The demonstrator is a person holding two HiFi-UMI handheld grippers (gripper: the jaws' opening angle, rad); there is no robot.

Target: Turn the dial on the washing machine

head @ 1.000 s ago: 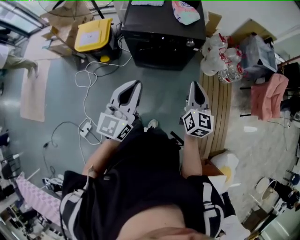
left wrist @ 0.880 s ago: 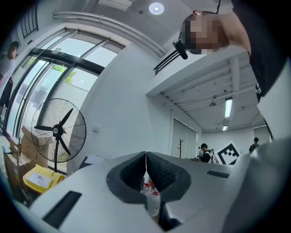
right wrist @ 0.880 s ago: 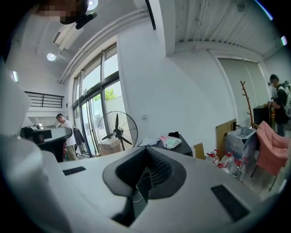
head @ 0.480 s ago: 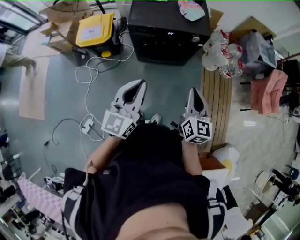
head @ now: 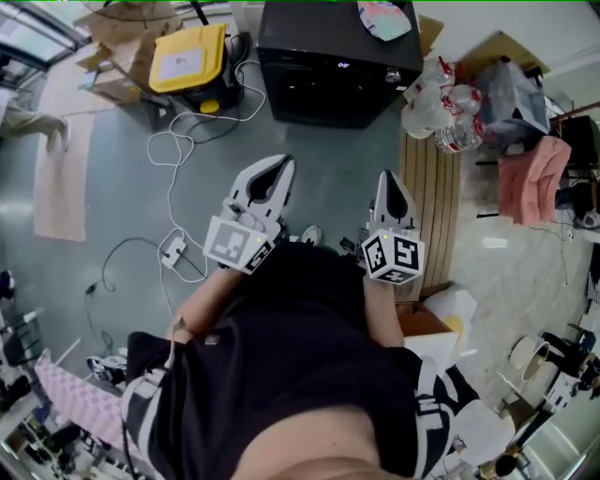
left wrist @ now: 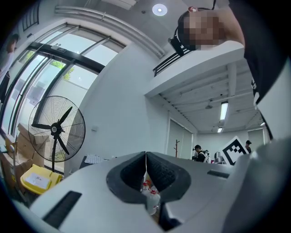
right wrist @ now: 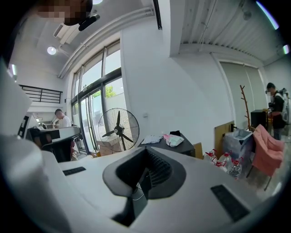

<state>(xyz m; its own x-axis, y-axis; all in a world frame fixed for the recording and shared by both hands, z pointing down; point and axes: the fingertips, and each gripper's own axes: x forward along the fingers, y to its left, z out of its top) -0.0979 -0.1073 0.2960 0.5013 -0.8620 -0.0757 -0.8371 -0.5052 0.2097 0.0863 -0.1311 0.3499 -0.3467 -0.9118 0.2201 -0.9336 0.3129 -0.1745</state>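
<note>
The black washing machine [head: 333, 61] stands on the floor far ahead, at the top middle of the head view, with a small silver dial [head: 393, 75] near its front right corner. A pink and white cloth [head: 380, 17] lies on its lid. Both grippers are held in front of the person's body, well short of the machine. My left gripper [head: 279, 165] points up and slightly right, shut and empty. My right gripper [head: 392, 178] points straight ahead, also shut with nothing in it. In the right gripper view the machine [right wrist: 179, 146] shows beyond the closed jaws.
A yellow box [head: 187, 56] and cardboard sit left of the machine. White cables [head: 173, 178] and a power strip [head: 173, 251] trail over the floor at left. Water bottles [head: 441, 103], a wooden slatted board [head: 436, 216] and a pink cloth [head: 525, 183] are at right. A standing fan [right wrist: 118, 129] is behind.
The head view has shifted a little, so the machine sits slightly further right in it. Both grippers keep nearly the same pose and stay shut.
</note>
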